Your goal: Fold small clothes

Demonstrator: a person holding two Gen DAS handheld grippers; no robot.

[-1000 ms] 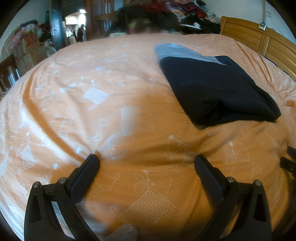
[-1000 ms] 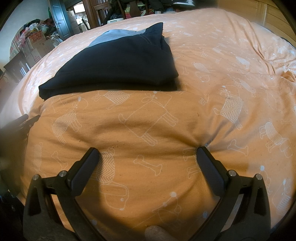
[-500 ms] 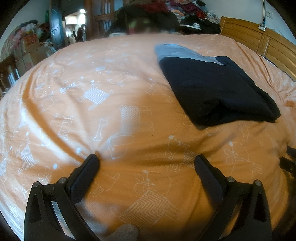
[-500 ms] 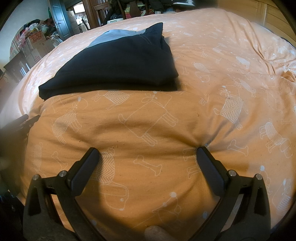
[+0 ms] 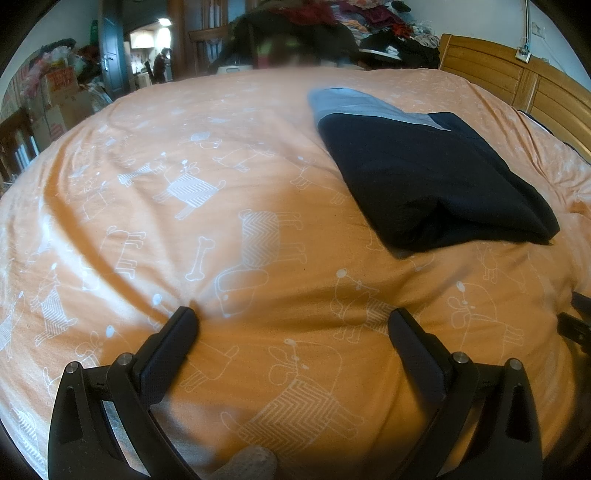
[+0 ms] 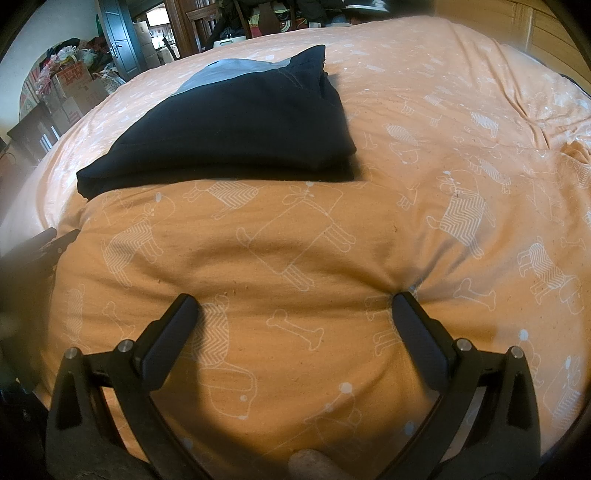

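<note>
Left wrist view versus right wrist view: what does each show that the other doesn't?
Only the left wrist view shows the wooden headboard and the clothes pile behind the bed. Only the right wrist view shows the garment's dark pointed corner and the bunched quilt fold. Both show the folded dark garment with its grey band on the orange quilt, cardboard boxes, and open jaws holding nothing.

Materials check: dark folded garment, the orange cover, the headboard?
Folded garment: soft matte knit, probably cotton jersey or fleece; limp rounded fold, grey panel at one end.
Orange duvet cover: matte woven cotton by the look; fine creases, printed white dogs and bones.
Headboard: varnished wood; grain and sheen show.
</note>
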